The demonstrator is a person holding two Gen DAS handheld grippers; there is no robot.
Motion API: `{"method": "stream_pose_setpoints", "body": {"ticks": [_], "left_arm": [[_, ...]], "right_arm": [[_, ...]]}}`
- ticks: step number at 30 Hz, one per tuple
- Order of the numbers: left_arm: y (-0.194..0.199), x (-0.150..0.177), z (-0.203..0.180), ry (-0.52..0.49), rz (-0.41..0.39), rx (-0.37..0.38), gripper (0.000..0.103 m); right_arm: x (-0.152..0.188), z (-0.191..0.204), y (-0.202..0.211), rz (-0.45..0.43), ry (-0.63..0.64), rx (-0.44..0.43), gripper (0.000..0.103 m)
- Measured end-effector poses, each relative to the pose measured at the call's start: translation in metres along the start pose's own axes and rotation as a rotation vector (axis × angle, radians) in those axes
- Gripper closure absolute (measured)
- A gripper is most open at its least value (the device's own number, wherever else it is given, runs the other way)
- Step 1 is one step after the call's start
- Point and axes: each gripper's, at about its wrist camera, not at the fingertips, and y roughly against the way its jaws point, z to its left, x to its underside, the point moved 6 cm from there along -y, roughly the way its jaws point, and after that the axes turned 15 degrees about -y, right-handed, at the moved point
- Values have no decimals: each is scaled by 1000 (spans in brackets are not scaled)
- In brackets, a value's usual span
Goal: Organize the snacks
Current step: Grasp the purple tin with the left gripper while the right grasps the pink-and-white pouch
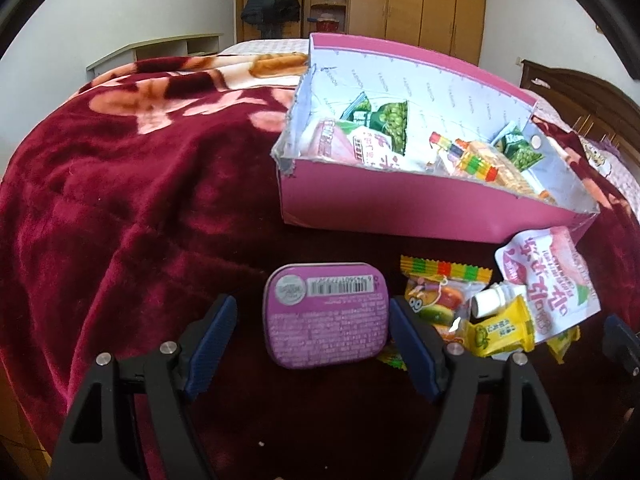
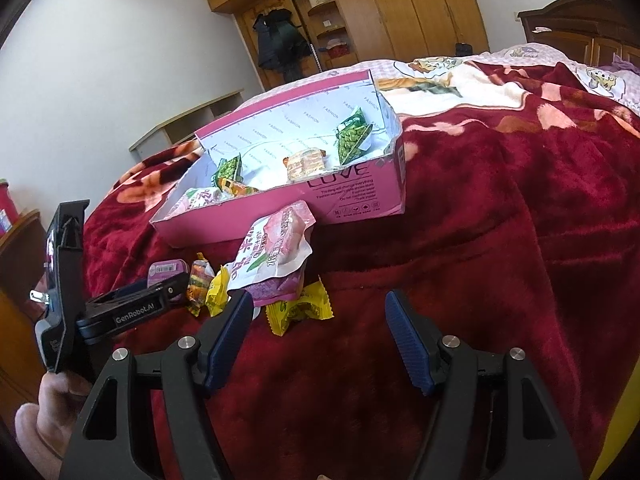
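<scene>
Purple tin (image 1: 326, 314) btwn open left fingers (image 1: 212, 346), snacks (image 1: 500, 312) beside, pink box (image 1: 400, 204) behind

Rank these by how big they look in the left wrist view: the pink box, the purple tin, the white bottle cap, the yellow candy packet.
1. pink box
2. purple tin, though it is nearest the camera, so it looks enlarged
3. yellow candy packet
4. white bottle cap
</scene>
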Motion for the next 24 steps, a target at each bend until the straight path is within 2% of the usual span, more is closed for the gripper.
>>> {"method": "stream_pose_setpoints", "body": {"ticks": [5, 12, 24], "left_arm": [[-6, 3, -1, -6, 12, -2, 22], [0, 8, 2, 19, -20, 30, 35], [0, 12, 7, 59, -49, 82, 38]], "right_arm": [[3, 1, -3, 10, 3, 6, 33], [3, 10, -8, 21, 27, 18, 33], [-1, 30, -33, 77, 40, 24, 33]]}}
